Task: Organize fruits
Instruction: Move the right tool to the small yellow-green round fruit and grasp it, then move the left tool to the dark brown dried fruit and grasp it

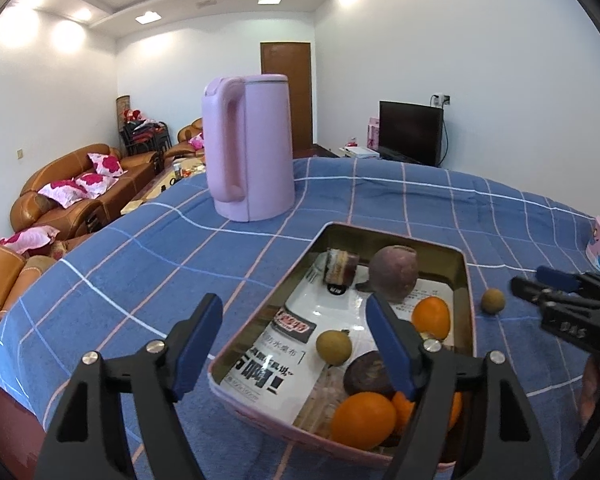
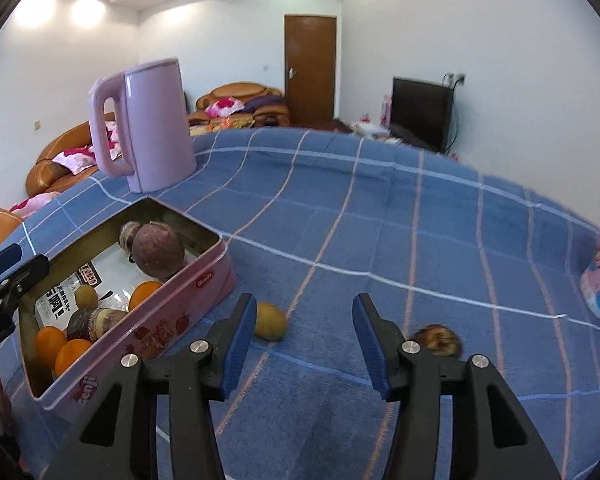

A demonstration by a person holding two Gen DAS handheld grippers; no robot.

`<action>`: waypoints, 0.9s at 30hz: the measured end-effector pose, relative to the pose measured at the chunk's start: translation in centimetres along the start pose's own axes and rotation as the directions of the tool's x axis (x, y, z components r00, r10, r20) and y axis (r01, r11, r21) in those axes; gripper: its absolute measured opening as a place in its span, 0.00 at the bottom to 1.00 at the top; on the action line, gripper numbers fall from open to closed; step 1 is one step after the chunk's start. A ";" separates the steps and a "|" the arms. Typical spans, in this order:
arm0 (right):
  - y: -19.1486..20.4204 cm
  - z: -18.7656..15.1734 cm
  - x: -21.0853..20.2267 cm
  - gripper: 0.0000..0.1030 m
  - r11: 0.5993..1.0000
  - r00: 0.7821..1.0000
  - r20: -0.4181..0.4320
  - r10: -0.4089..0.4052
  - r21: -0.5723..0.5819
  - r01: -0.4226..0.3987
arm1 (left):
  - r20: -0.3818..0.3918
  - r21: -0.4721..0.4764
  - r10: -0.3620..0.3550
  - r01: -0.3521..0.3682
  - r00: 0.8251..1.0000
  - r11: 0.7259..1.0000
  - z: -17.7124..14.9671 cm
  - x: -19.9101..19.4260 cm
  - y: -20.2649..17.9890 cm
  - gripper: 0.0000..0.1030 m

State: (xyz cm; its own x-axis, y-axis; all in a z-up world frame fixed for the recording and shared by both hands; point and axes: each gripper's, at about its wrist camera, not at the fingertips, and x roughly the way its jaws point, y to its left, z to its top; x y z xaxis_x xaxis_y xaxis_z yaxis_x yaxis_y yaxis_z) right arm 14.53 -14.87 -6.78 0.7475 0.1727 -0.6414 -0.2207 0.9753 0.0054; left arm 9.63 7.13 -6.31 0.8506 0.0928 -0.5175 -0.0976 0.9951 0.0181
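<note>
The small yellow-brown fruit (image 2: 271,321) — a longan by its look — lies on the blue checked tablecloth (image 2: 380,240) just beside the pink tin box (image 2: 188,308), outside its near wall. It is probably light, round and thin-skinned, so it would roll at a nudge and could dent under a hard squeeze; a gentle pinch across its widest part, pads on opposite sides, looks the safest hold. The right gripper (image 2: 304,344) hovers just short of it with fingers apart and nothing between them; the fruit sits near the left pad. A darker, wrinkled fruit (image 2: 438,340) lies on the cloth to the right, partly hidden behind the other finger.

The tin already holds oranges (image 1: 362,420), a second longan (image 1: 333,345), two large purple-brown round fruits (image 1: 393,274) and a printed packet (image 1: 268,364) lining its floor — there is bare space left in the middle. The left gripper (image 1: 294,346) hangs over the tin's near end, its fingers spread wide and holding nothing. A pink electric kettle (image 1: 248,148) stands beyond.
</note>
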 end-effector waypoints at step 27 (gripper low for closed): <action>-6.6 -1.2 -1.5 0.29 0.993 0.995 -0.006 -0.101 0.058 0.101 | -0.003 0.198 -0.159 0.156 0.987 0.968 2.6 -1.5 -11.5 0.74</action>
State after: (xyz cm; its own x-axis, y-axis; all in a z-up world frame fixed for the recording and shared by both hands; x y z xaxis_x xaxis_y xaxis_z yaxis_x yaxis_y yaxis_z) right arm 14.11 -21.71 -6.79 0.7619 0.0725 -0.6436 -0.1070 0.9941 -0.0147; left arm 10.87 -4.40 -3.51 0.8536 -0.0666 -0.5166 0.1408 0.9844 0.1058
